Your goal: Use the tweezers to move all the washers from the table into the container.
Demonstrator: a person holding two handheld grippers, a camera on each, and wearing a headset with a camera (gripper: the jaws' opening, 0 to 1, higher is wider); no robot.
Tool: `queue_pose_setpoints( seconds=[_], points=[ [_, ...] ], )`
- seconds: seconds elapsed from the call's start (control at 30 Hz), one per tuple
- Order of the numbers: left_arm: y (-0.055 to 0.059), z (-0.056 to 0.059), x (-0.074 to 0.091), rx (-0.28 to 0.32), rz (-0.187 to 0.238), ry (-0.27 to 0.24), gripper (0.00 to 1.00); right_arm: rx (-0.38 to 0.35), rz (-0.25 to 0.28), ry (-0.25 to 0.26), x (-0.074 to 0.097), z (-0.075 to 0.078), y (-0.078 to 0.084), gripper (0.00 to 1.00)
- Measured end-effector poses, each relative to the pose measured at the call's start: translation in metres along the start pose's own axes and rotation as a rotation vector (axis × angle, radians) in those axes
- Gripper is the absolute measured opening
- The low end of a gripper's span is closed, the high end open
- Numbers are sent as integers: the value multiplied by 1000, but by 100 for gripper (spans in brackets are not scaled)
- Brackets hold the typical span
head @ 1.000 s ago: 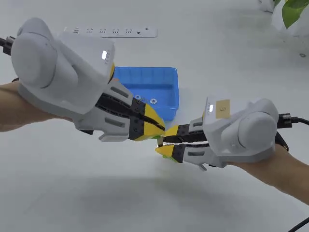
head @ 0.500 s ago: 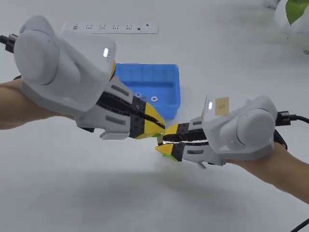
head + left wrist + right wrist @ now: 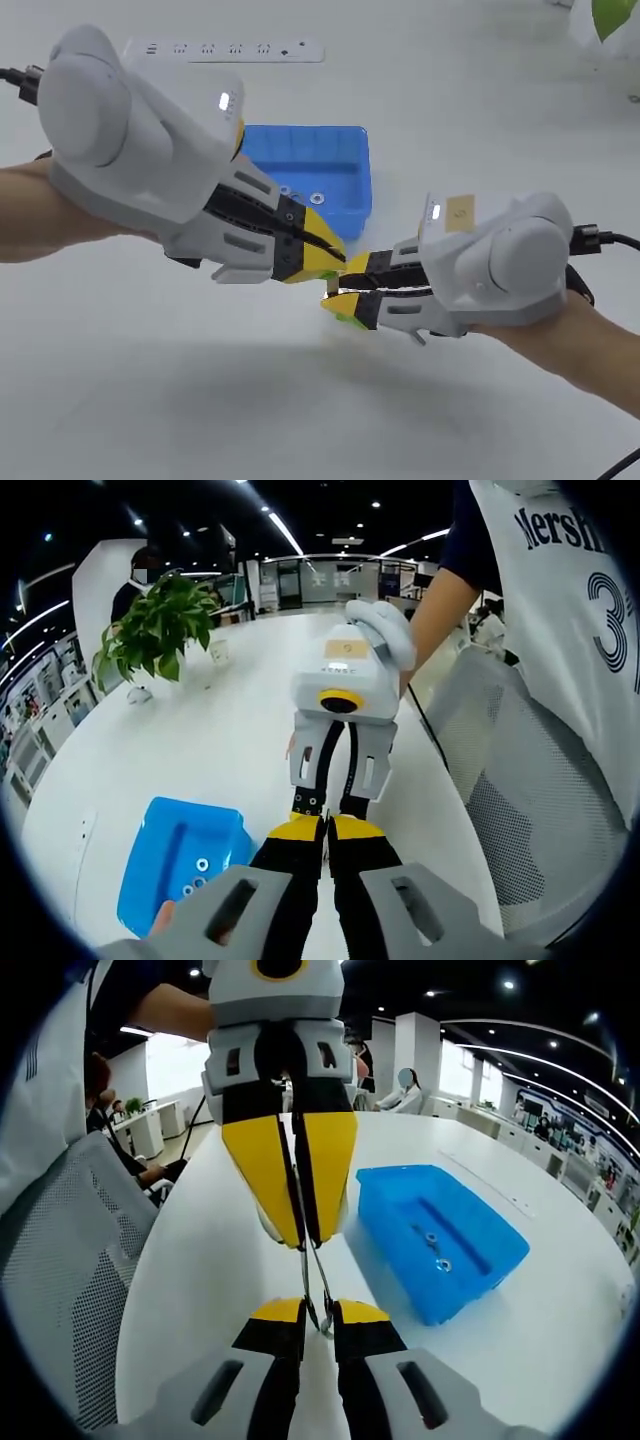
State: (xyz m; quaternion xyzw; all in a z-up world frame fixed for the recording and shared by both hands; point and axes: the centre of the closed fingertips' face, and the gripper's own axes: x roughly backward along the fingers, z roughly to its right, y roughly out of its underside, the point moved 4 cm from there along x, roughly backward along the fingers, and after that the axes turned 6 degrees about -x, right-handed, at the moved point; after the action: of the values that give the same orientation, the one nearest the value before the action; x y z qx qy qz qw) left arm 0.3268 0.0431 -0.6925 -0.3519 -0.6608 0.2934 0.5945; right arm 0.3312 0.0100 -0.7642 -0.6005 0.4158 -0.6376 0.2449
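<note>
My two grippers meet tip to tip above the white table (image 3: 150, 400). The left gripper (image 3: 335, 262) comes in from the left and the right gripper (image 3: 335, 300) from the right. Thin metal tweezers (image 3: 312, 1270) run from between the left gripper's (image 3: 303, 1238) yellow fingers down into the right gripper's (image 3: 320, 1315) jaws. Both pairs of jaws stand pressed on them. Behind the tips sits the blue container (image 3: 350, 200) with a few washers (image 3: 317, 198) on its floor. The same container (image 3: 170, 880) and washers (image 3: 203, 864) lie at the lower left of the left gripper view.
A white power strip (image 3: 225, 50) lies at the far edge of the table. A green plant (image 3: 155, 625) stands at the back of the table, and its leaf (image 3: 615, 15) pokes in at the top right. A mesh chair (image 3: 500, 800) and a person stand beside the table.
The head camera has drifted slightly. Both grippers stay tip to tip on the tweezers, with no clear move of their own.
</note>
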Motion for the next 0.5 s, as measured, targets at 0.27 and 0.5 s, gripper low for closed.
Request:
queue_pose_setpoints(
  seconds=[0.27, 0.5],
  points=[
    [1, 0, 1, 8, 0, -2, 6, 0, 8, -9, -2, -2, -4, 14],
    [2, -1, 1, 17, 2, -2, 6, 15, 0, -11, -5, -2, -6, 12]
  ],
)
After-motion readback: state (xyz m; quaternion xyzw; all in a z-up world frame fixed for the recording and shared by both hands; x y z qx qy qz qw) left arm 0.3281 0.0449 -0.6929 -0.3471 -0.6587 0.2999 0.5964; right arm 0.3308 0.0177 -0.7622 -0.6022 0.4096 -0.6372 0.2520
